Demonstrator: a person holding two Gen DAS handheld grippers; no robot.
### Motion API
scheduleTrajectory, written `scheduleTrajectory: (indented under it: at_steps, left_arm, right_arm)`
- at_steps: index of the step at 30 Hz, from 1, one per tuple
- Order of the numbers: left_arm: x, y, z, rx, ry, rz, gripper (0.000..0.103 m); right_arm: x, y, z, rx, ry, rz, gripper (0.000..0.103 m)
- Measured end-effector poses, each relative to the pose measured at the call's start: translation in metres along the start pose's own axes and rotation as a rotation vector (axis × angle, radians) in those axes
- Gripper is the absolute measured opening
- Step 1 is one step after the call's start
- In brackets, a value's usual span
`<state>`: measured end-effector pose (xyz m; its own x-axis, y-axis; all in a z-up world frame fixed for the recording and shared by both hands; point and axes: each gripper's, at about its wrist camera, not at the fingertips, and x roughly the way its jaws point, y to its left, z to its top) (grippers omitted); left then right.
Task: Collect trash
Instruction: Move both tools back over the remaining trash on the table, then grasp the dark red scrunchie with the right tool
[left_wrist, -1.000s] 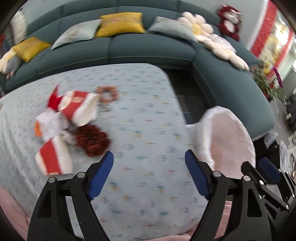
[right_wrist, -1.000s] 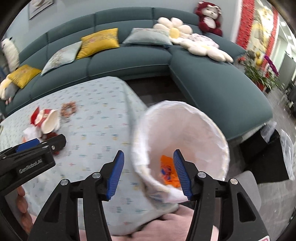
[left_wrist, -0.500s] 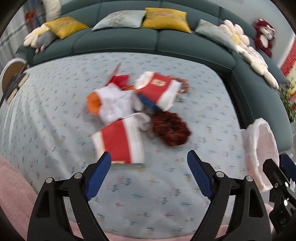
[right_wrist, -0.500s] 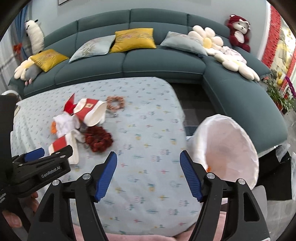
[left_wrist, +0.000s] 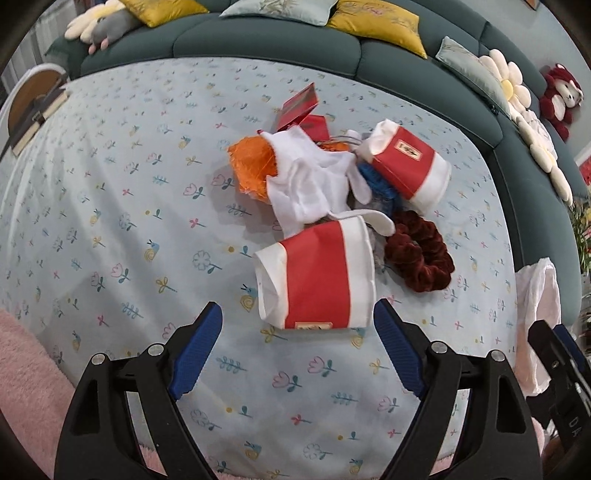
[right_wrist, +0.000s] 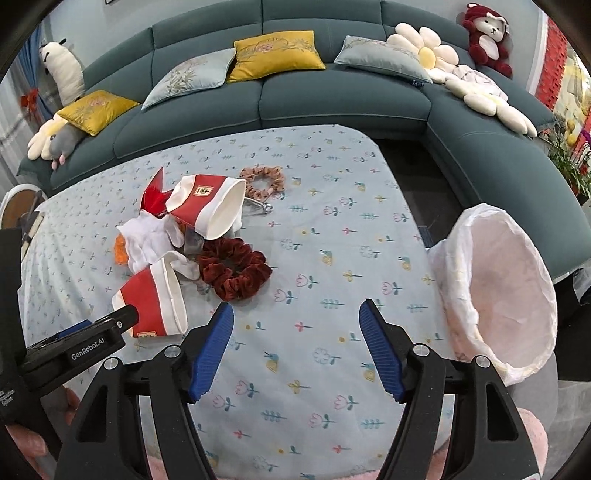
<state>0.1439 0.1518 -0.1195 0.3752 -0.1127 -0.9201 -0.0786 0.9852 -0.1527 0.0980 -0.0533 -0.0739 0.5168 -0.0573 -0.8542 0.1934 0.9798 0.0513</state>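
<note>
Beyond right hand-held gripper, open, empty, pink scrunchie, unseen from left wrist

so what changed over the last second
Both grippers swung from the lined bin toward the trash pile. The right gripper, earlier straddling the bin's rim, has just been opening its jaws, nothing between them. The left gripper, open and empty, now faces the near red-and-white cup. The cups, the glove and the scrunchie lie unmoved.

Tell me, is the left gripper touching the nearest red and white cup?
Apart. In the left wrist view the left gripper is open, with bare tablecloth between both fingertips and the cup.
</note>
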Motion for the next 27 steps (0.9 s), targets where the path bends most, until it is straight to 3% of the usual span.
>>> scheduleTrajectory:
  at_steps: [11,19,21,27]
  left_arm:
    - [0.028,0.013,0.013,-0.025,0.057,-0.031,0.067]
    - [0.041,0.02,0.016,-0.032,0.084,-0.092,0.038]
    - [0.04,0.02,0.018,-0.033,0.078,-0.098,0.032]
    - [0.037,0.017,0.024,-0.014,0.063,-0.12,0.027]
  right_arm:
    - [0.041,0.027,0.009,-0.042,0.051,-0.007,0.067]
    - [0.071,0.033,0.021,-0.045,0.073,-0.035,0.067]
    - [0.08,0.035,0.023,-0.053,0.076,-0.047,0.066]
    - [0.1,0.038,0.03,-0.044,0.11,-0.022,0.054]
